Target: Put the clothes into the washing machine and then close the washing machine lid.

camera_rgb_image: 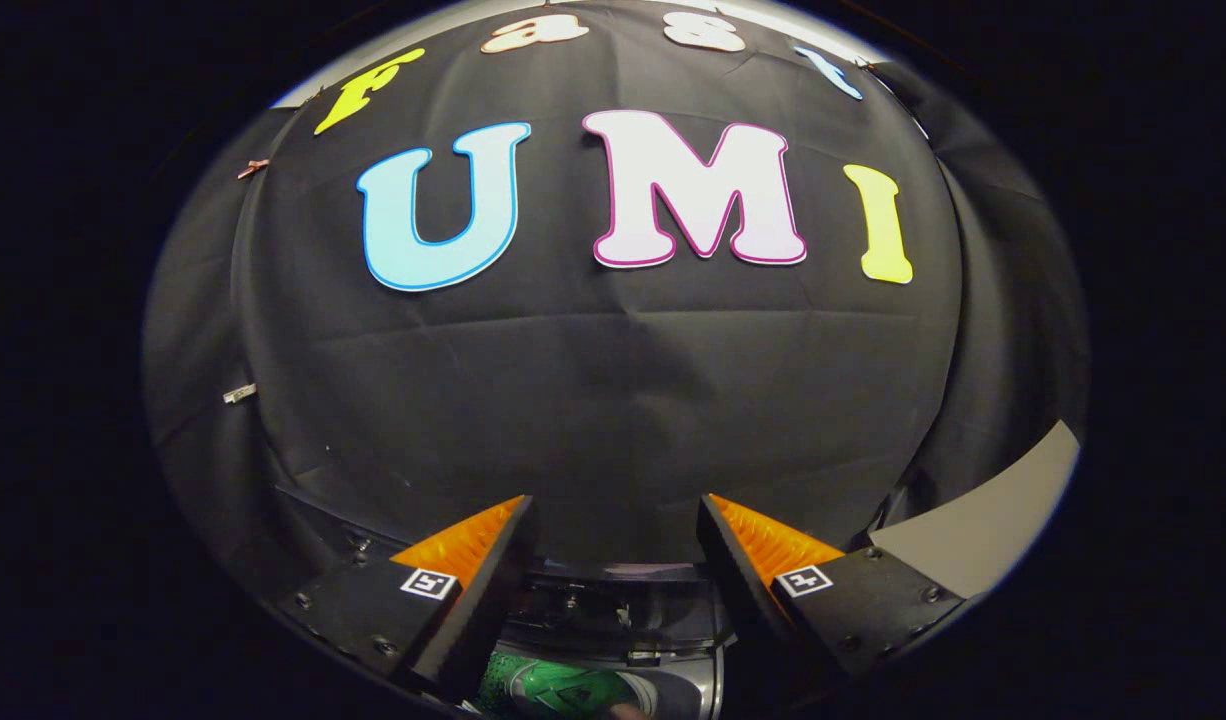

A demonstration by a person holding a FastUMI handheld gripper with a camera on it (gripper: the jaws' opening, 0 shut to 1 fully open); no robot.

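Green cloth (563, 690), patterned and crumpled, is seen low between the gripper's two fingers, at the near end of the gap. It lies below the fingers and apart from them; no contact with either finger is visible. It appears to be the clothing of the task, though only a small patch can be made out. Whether it rests inside the washing machine cannot be told.

A dark curved rim (613, 615) with small fittings is seen just beyond the cloth, spanning the gap between the fingers. It may be part of the washing machine, but this cannot be confirmed. A pale grey part is seen just right of the cloth.

Gripper (613, 520): the fingers are spread wide, with nothing between the tips. A square marker is fixed on each finger base. The fingers point toward the far wall.

A black cloth wall (613, 400) hangs beyond the fingers, creased with horizontal folds. A pale grey surface (983, 520) is seen to the right, beside the right finger, at the foot of the wall. A small metal clip (239, 394) is seen on the cloth at far left.
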